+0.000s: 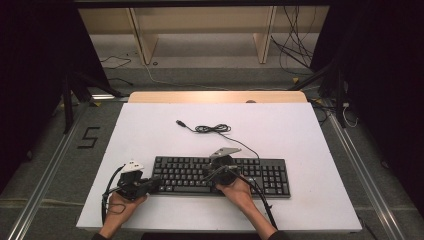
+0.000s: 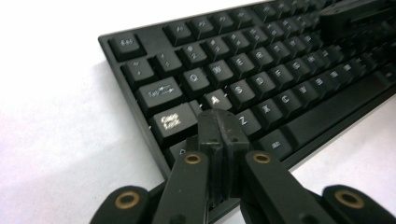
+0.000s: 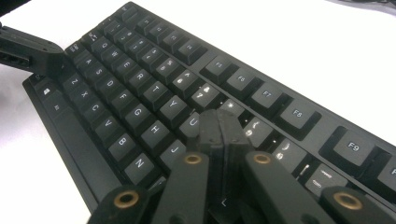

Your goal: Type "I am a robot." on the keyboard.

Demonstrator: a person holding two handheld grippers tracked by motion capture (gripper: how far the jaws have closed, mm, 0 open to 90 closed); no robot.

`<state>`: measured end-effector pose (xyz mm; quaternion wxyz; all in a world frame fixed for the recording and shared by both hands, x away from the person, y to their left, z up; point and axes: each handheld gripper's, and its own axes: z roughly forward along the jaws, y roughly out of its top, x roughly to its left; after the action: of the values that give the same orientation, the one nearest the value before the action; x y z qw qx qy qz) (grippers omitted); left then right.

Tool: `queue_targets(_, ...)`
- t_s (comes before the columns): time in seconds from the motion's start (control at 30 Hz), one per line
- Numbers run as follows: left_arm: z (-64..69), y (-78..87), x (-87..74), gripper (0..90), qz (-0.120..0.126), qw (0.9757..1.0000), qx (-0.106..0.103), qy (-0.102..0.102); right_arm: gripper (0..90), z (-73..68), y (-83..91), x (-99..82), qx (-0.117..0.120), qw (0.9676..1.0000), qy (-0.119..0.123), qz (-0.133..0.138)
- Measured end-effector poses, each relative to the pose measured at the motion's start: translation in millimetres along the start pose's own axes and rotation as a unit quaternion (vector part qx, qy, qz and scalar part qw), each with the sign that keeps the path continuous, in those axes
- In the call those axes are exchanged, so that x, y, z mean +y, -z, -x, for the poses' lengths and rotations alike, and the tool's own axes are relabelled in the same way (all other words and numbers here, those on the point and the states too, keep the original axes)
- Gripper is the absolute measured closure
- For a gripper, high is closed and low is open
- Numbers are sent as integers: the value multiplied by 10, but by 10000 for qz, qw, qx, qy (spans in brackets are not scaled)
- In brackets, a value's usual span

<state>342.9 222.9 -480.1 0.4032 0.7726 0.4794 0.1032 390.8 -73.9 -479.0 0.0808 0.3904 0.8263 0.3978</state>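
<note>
High view: both hand-held grippers, left (image 1: 150, 184) and right (image 1: 214, 172), clenched empty, poised over keyboard (image 1: 260, 176); progress indeterminable.

Closed left gripper (image 2: 219, 122) over keyboard (image 2: 275, 79)

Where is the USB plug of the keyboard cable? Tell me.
In the high view, the USB plug lies on the white table, behind the keyboard, left of the coiled cable.

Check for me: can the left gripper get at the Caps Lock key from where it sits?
Probably yes. The left gripper, jaws shut, hovers beside the Caps Lock key at the keyboard's left end, with nothing between them.
</note>
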Motion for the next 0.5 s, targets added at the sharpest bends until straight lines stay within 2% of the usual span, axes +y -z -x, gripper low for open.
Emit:
queue_targets(0.3,11,49,17,865,218,9997,-70,-8,872,29,71,24,64,9998,-80,168)
queue_targets(0.5,25,62,22,794,357,9992,-171,10,827,27,132,42,157,9994,-103,281)
